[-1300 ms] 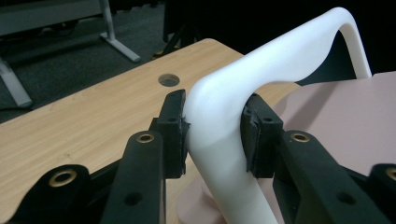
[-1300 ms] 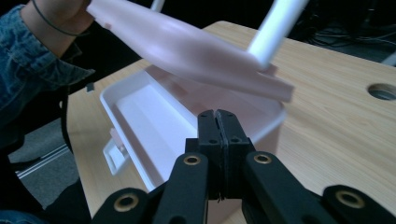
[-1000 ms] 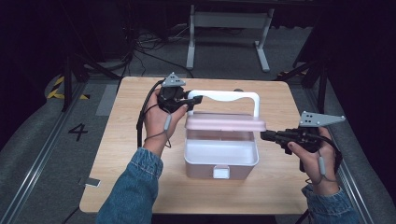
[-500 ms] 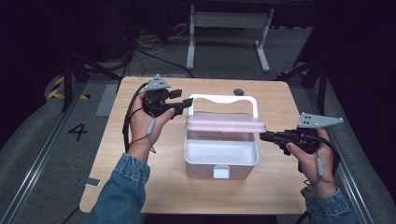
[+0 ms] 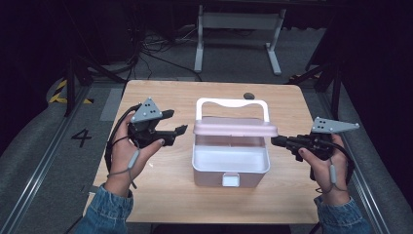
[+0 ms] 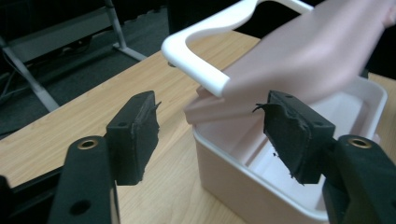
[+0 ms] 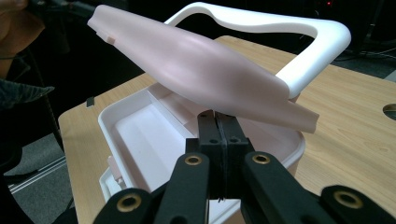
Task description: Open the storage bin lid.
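Dark floor with cables and a metal stand surrounds the wooden table, whose left edge runs close to a floor rail marked with a 4. On the left, bare tabletop lies all around the left gripper, which hangs over the wood well apart from the box; its jaws have just been opening and stand wide with nothing between them. In the left gripper view the box's near corner and the white handle show past the pads. At the table's middle sits the white box, its pink lid raised and its latch toward the person. On the right, the right gripper has its jaws pressed together, its tips at the lid's right end. Free wood remains toward the table's right edge.
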